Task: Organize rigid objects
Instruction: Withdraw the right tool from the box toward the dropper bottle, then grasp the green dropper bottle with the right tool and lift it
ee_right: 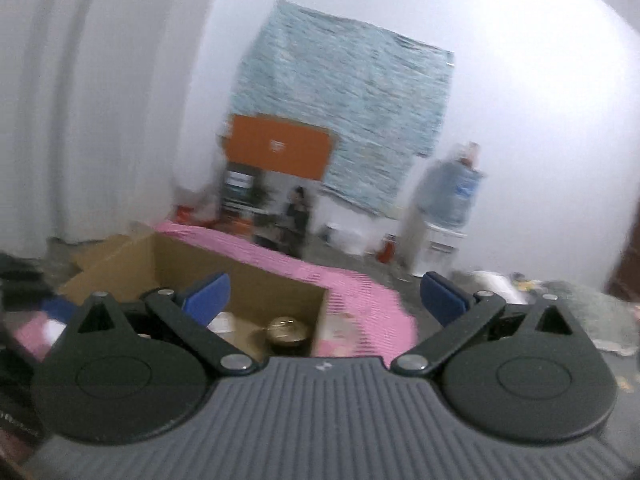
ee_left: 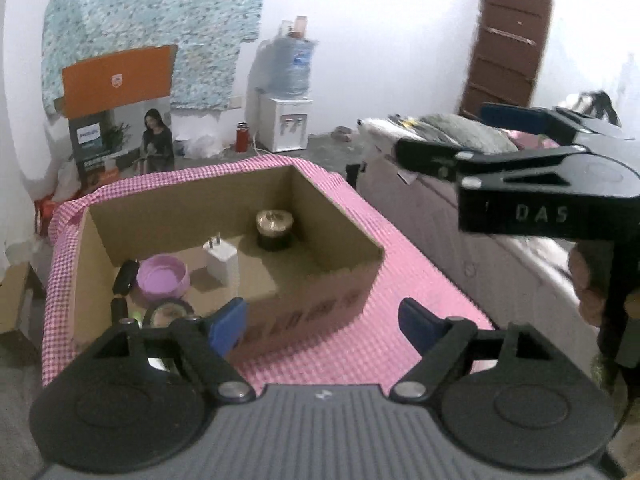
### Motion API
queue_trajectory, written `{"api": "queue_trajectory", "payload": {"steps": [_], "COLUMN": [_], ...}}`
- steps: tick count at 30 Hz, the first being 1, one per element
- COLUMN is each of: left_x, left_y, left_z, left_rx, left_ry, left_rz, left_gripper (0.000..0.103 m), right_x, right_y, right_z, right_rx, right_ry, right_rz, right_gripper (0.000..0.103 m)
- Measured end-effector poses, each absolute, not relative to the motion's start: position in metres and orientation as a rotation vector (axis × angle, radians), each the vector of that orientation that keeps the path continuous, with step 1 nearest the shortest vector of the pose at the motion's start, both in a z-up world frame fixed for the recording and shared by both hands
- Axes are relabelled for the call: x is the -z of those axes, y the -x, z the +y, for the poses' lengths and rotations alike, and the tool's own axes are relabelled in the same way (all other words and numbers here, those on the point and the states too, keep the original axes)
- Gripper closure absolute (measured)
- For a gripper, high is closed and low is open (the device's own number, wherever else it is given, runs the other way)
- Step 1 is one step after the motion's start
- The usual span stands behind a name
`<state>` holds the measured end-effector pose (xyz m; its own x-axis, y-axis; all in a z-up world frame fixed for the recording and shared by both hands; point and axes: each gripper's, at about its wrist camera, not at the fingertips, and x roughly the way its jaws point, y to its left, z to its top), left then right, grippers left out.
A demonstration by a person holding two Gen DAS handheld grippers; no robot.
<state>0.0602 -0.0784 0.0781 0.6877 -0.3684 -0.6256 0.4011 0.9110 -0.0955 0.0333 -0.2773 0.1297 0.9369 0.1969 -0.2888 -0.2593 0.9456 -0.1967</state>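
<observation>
My left gripper (ee_left: 322,322): jaws wide, nothing held.
My right gripper (ee_right: 324,296): jaws wide, nothing held.
Box (ee_left: 332,220): centre, holds charger (ee_left: 221,258), bowl (ee_left: 163,278).

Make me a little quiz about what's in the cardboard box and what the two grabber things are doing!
1. True or false: the white charger stands in the cardboard box between the purple bowl and the gold-lidded jar.
2. What does the left gripper hold? A) the bowl B) the charger C) nothing
3. Fill in: the box sits on a ____ checked cloth.

Key:
1. True.
2. C. Its jaws stand open with nothing between them; the right gripper is open and empty too.
3. Pink.
</observation>
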Motion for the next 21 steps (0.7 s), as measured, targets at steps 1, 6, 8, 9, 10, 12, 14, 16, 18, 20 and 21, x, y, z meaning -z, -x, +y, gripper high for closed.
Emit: {"api": "queue_trajectory", "payload": {"steps": [1, 6, 8, 9, 10, 12, 14, 16, 18, 20, 21], "left_x": [-0.073, -0.045, -0.034, -0.030, -0.024, -0.014, 0.000, 0.013, 0.024, 0.036, 0.041], "left_y": [-0.054, -0.037, -0.034, -0.032, -0.030, -0.026, -0.025, -0.026, -0.024, -0.026, -0.028], "left_z": [-0.075, -0.054, -0.048, -0.047, -0.045, -0.046, -0.047, -0.050, -0.053, -0.055, -0.055], "left_rx": [0.430, 0.384, 0.358, 0.353, 0.351, 0.347, 0.345, 0.335, 0.317, 0.293, 0.286], "left_ry": [-0.055, -0.052, -0.058, -0.065, -0.075, -0.096, -0.116, -0.139, -0.176, -0.197, -0.199], "left_rz": [0.689, 0.700, 0.701, 0.701, 0.697, 0.689, 0.682, 0.681, 0.665, 0.661, 0.661], "left_gripper": [0.018, 0.018, 0.018, 0.018, 0.018, 0.018, 0.019, 0.021, 0.023, 0.028, 0.028], "right_x": [-0.123, -0.087, -0.074, -0.068, -0.063, -0.051, -0.044, -0.038, -0.030, -0.026, -0.024], "right_y": [-0.027, -0.010, -0.012, -0.014, -0.017, -0.025, -0.031, -0.036, -0.042, -0.050, -0.056], "right_z": [-0.275, -0.255, -0.247, -0.243, -0.238, -0.227, -0.218, -0.205, -0.190, -0.178, -0.173], "right_rx": [-0.263, -0.367, -0.417, -0.450, -0.486, -0.555, -0.601, -0.628, -0.656, -0.687, -0.701], "right_ry": [0.223, 0.162, 0.128, 0.103, 0.076, 0.023, -0.008, -0.006, 0.019, 0.042, 0.054], "right_rz": [0.276, 0.309, 0.337, 0.365, 0.398, 0.452, 0.490, 0.515, 0.530, 0.550, 0.562], "right_gripper": [0.001, 0.001, 0.001, 0.001, 0.001, 0.001, 0.001, 0.001, 0.001, 0.002, 0.003]}}
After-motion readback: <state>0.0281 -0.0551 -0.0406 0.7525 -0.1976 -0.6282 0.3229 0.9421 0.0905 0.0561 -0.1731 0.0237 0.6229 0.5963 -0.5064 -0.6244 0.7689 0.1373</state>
